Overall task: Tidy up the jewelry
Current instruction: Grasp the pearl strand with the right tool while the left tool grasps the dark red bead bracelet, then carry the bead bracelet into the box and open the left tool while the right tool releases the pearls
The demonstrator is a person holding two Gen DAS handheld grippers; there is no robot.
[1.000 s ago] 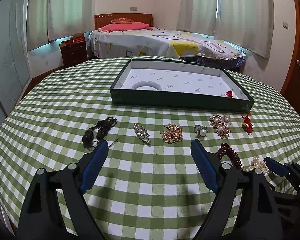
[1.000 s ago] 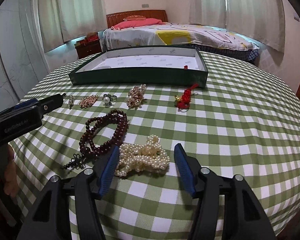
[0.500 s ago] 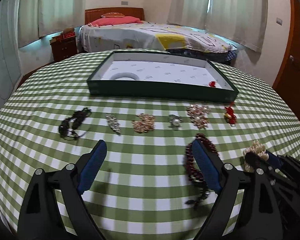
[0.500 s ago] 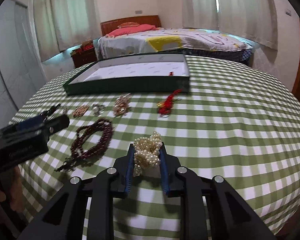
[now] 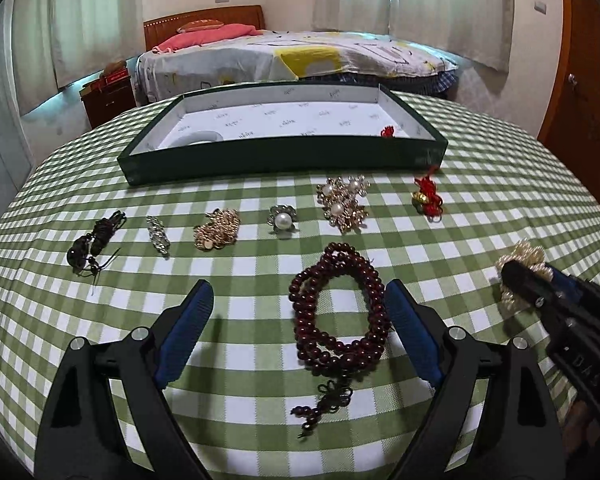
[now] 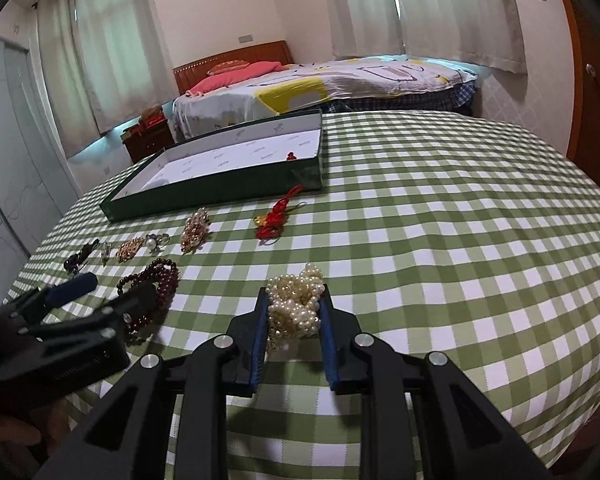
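Setting: we work at a round table under a green-and-white checked cloth (image 5: 260,376), with a bedroom behind it.
Left gripper (image 5: 300,320): we hold its blue-padded fingers (image 5: 188,328) spread wide and low over the cloth; they grip nothing.
Dark red bead bracelet (image 5: 340,308): coiled flat on the cloth between those spread fingers, its knotted tassel trailing toward us; whether the right-side finger touches it we cannot tell.
Right gripper (image 6: 294,320): we have its fingers drawn close on the pearl bundle (image 6: 296,300), which bulges above the pads and is clear of the cloth.
Row beyond the bracelet, left to right: black corded piece (image 5: 94,242), silver brooch (image 5: 158,234), gold chain heap (image 5: 216,230), pearl ring (image 5: 283,220), gold-and-pearl cluster (image 5: 344,202), red knotted charm (image 5: 428,200), each lying apart from its neighbours.
Green box (image 5: 284,160): shallow, white-lined, just behind the row; a white ring (image 5: 198,138) lies in its left end and a small red item (image 5: 388,132) in its right end.
Far side: bed (image 5: 300,60) with a pink pillow, a wooden nightstand, pale curtains (image 5: 440,4).
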